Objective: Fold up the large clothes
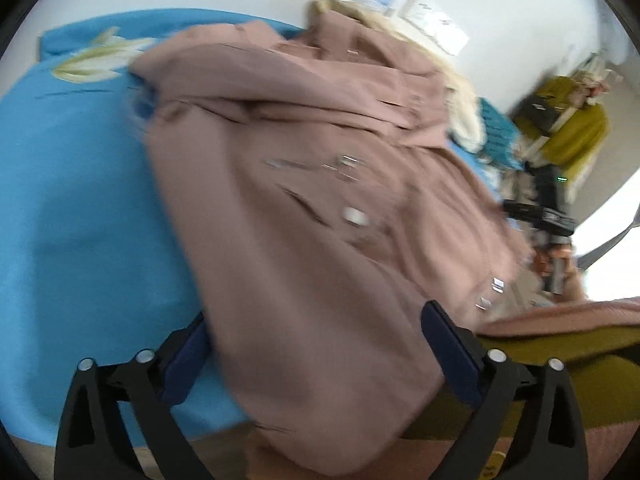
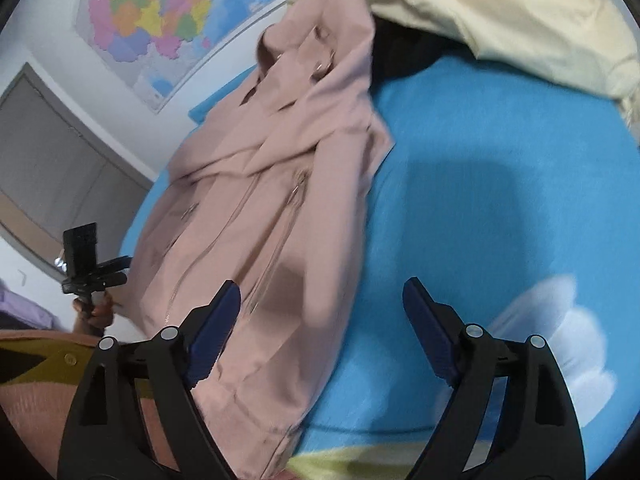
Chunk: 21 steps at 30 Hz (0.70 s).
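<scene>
A large dusty-pink coat [image 1: 304, 184] with metal snaps and zips lies spread on a blue bedsheet [image 1: 72, 208]; its hem hangs over the near bed edge. My left gripper [image 1: 316, 320] is open, its jaws wide apart on either side of the coat's lower part, empty. In the right wrist view the same coat [image 2: 264, 184] lies lengthwise, hood far away. My right gripper [image 2: 320, 300] is open and empty, its left finger [image 2: 216, 328] over the coat's hem, its right finger [image 2: 428, 328] over bare sheet [image 2: 480, 200].
A cream garment [image 2: 500, 12] lies at the far side of the bed, with a dark one [image 2: 404, 52] beside it. The left gripper [image 2: 92, 260] shows in the right wrist view. A wall map [image 2: 168, 12] and grey door [image 2: 48, 152] stand behind. Clutter with a mustard cloth [image 1: 576, 132] stands beside the bed.
</scene>
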Each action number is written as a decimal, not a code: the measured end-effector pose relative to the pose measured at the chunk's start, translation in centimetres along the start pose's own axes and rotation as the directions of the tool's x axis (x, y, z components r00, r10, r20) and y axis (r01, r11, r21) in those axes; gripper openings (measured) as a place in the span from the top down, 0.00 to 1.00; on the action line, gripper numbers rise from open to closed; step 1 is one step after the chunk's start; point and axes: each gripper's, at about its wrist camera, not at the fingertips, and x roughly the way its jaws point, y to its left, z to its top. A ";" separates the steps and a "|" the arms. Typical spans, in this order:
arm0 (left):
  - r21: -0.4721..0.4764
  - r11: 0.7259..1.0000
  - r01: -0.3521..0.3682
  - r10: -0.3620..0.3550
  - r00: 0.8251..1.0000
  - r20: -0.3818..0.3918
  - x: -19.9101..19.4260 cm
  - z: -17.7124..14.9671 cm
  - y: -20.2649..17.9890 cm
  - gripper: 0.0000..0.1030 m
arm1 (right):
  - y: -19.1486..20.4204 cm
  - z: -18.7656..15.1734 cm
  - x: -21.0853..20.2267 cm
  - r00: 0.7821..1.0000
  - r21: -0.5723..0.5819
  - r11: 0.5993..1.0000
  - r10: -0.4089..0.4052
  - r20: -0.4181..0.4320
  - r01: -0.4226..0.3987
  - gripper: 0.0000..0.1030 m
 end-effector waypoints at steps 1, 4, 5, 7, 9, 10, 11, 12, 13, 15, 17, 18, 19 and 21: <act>0.006 1.000 0.002 -0.002 1.000 0.002 0.1 -0.3 -0.3 0.07 | 0.4 -0.4 0.1 1.000 -0.010 1.000 0.014 0.000 -0.014 0.18; -0.005 1.000 0.031 -0.031 0.999 0.008 0.0 -1.0 -0.8 0.07 | 1.5 -1.4 0.2 0.996 -0.022 0.996 0.086 -0.016 -0.087 0.21; -0.023 0.998 0.058 -0.057 0.998 0.012 -0.1 -1.2 -0.7 0.07 | 1.6 -1.7 0.3 0.993 -0.019 0.994 0.112 -0.026 -0.112 0.22; -0.043 0.995 0.085 -0.085 0.996 0.021 -0.1 -1.4 -0.6 0.07 | 2.2 -2.3 0.7 0.988 -0.027 0.989 0.147 -0.040 -0.148 0.22; -0.043 0.996 0.073 -0.072 0.997 0.031 0.2 -1.3 -1.0 0.07 | 2.8 -2.7 0.9 0.985 -0.036 0.985 0.167 -0.036 -0.168 0.22; -0.046 0.997 0.064 -0.063 0.997 0.034 0.4 -1.2 -1.2 0.07 | 3.0 -2.8 1.0 0.983 -0.030 0.983 0.181 -0.029 -0.182 0.29; -0.050 0.997 0.058 -0.056 0.998 0.037 0.6 -1.0 -1.3 0.07 | 3.0 -2.9 1.2 0.980 -0.025 0.980 0.197 -0.031 -0.198 0.36; -0.061 0.997 0.049 -0.046 0.998 0.045 0.7 -0.8 -1.4 0.07 | 3.2 -3.0 1.6 0.976 -0.019 0.977 0.213 -0.041 -0.213 0.48; -0.072 0.996 0.046 -0.042 0.998 0.050 0.7 -0.6 -1.3 0.07 | 3.5 -3.2 2.2 0.978 -0.016 0.978 0.205 -0.045 -0.206 0.60; -0.102 0.995 0.012 -0.006 0.998 0.063 0.8 -0.2 -1.3 0.26 | 3.6 -2.9 3.0 0.979 -0.006 0.980 0.198 -0.046 -0.199 0.80; -0.156 0.987 -0.044 0.047 0.999 0.019 1.4 0.1 -0.6 0.94 | 3.3 -2.8 2.9 0.970 0.039 0.970 0.242 -0.017 -0.242 0.87; -0.184 0.982 -0.044 0.047 0.999 0.012 1.4 0.1 -0.3 0.94 | 3.2 -2.9 2.6 0.968 0.041 0.967 0.251 -0.004 -0.250 0.90; -0.197 0.980 -0.040 0.045 0.999 0.020 1.0 0.1 -0.1 0.96 | 3.4 -2.9 2.1 0.964 0.039 0.963 0.265 0.015 -0.266 0.91; -0.179 0.983 -0.038 0.050 0.997 0.066 -0.7 0.2 -0.6 0.97 | 4.0 -2.9 0.9 0.952 0.031 0.952 0.301 0.054 -0.303 0.92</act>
